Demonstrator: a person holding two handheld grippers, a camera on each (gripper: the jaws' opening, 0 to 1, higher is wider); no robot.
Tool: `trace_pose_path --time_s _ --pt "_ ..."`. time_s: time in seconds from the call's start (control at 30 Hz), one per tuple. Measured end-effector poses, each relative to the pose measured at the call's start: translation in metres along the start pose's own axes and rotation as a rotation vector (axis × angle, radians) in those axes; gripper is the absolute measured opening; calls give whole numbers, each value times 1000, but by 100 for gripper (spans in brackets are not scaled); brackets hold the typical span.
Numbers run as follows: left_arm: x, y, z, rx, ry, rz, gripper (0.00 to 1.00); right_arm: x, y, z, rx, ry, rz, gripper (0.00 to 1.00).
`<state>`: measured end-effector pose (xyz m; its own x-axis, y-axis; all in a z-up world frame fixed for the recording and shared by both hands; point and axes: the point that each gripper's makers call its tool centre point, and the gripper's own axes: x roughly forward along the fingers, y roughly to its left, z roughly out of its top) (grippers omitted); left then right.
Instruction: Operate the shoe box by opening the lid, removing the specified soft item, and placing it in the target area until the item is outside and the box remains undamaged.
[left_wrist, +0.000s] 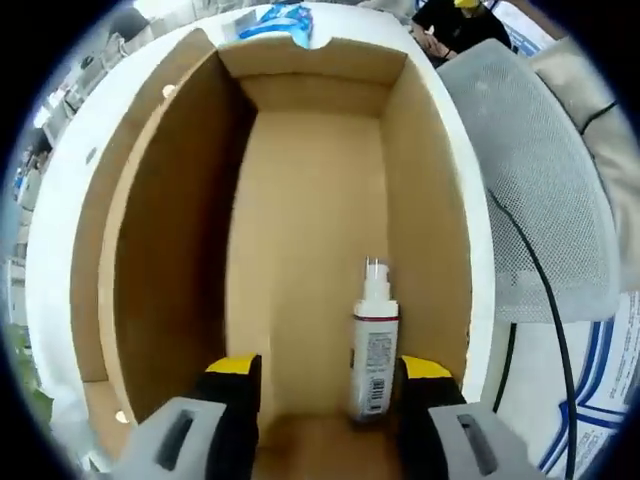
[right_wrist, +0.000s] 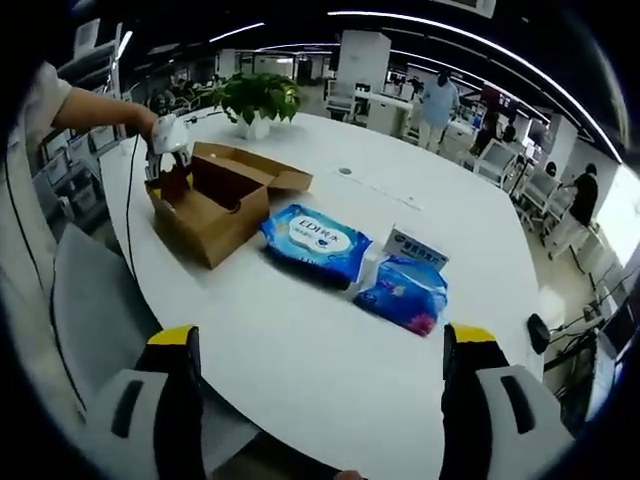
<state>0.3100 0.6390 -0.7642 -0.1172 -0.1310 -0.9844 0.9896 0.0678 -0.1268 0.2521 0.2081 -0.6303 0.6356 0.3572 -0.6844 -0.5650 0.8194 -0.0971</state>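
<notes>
The left tongs (left_wrist: 325, 385) hang spread just inside the open shoe box (left_wrist: 300, 240), their yellow-tipped jaws apart with nothing between them. A small white bottle (left_wrist: 375, 350) with a red band under its cap lies on the box floor close to the right-hand jaw, not pinched, its nozzle pointing toward the far end of the box. The brown cardboard walls rise all round it, and past the far wall a blue packet (left_wrist: 285, 22) lies on the white worktop (left_wrist: 55, 200). To the right of the box a grey mesh chair back (left_wrist: 540, 180) stands beside the worktop, with a black cable (left_wrist: 545, 290) running across it.

The right tongs (right_wrist: 320, 385) are spread wide as well and hold nothing, hovering above the near edge of the round white worktop (right_wrist: 300, 350). From that side the shoe box (right_wrist: 215, 215) sits toward the far left with its lid flaps thrown open, and a hand brings the left tongs (right_wrist: 165, 150) down into it. Just beside the box lies a blue pack of wipes (right_wrist: 315, 240), and next to that a second blue soft pack (right_wrist: 405, 292) with pink along its edge, a small white card (right_wrist: 415, 247) behind it. A potted green plant (right_wrist: 258, 100) stands at the far rim. People stand among desks further back in the room.
</notes>
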Motion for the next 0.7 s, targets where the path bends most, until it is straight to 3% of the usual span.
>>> trace_pose_path --time_s 0.4,0.7 --pt "14 -13 1 13 2 -14 27 10 7 4 -1 -5 23 95" --pt "16 -11 3 -17 -11 25 21 11 8 7 2 -27 29 95"
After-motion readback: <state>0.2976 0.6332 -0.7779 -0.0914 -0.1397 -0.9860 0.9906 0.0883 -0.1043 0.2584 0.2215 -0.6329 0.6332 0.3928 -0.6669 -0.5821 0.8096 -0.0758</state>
